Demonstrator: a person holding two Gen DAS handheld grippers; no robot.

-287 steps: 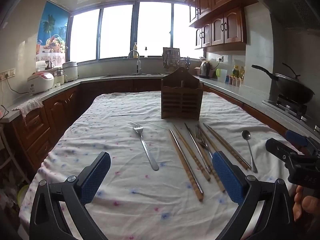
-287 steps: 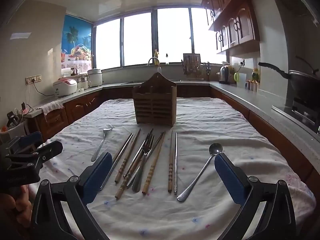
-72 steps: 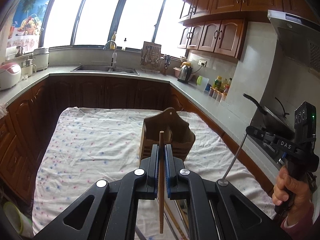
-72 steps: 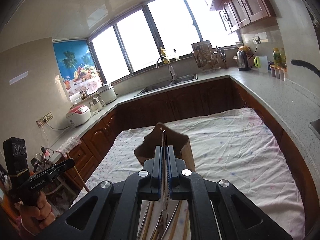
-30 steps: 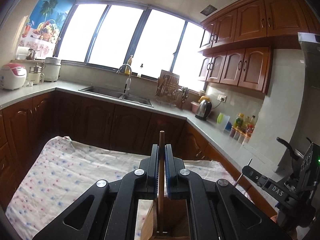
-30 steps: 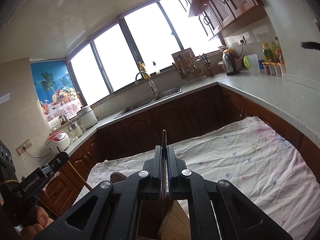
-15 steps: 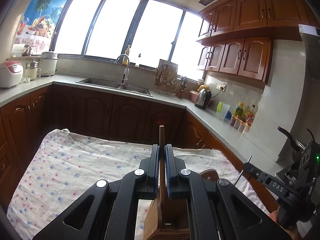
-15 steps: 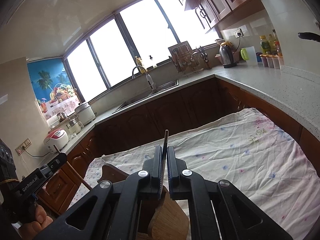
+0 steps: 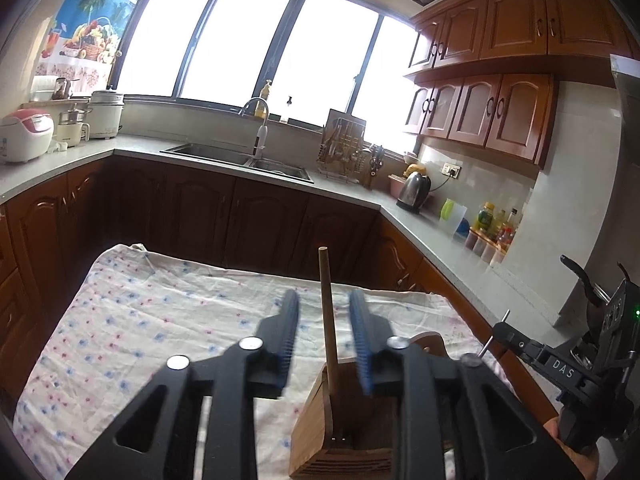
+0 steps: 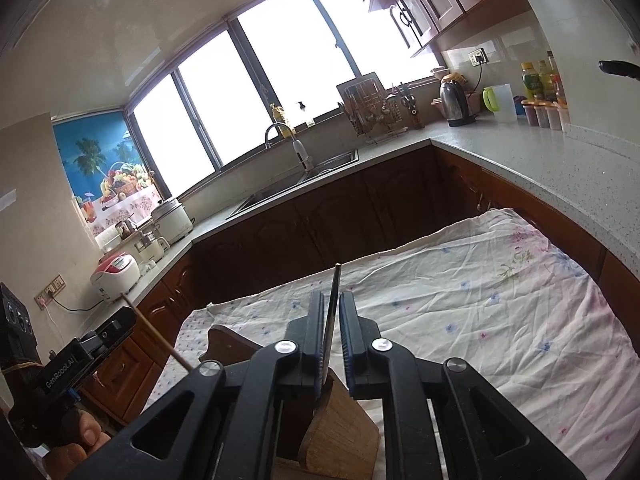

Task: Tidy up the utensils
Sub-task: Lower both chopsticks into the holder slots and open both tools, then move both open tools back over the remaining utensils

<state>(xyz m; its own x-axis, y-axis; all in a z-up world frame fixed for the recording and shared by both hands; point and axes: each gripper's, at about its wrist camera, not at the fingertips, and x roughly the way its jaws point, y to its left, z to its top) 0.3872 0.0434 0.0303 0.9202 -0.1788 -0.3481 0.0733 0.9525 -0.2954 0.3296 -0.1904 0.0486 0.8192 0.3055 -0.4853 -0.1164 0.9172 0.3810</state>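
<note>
Standing upright between the opening jaws of the left gripper (image 9: 324,334), the wooden chopstick (image 9: 327,320) touches neither pad, its lower end inside the wooden holder (image 9: 316,428). The right gripper (image 10: 331,334), narrower but opening, frees a metal utensil (image 10: 333,308) just right of it.

Bare floral tablecloth (image 9: 132,320) beyond, wooden utensil holder (image 9: 316,440) blocking below the fingers

Left gripper (image 9: 325,330) was opening, pads clear of the stick between them, pointed slightly downward. Right gripper (image 10: 330,330) was opening too, narrower gap, a thin rod between its fingers (image 10: 316,332), leaning by the left pad.
</note>
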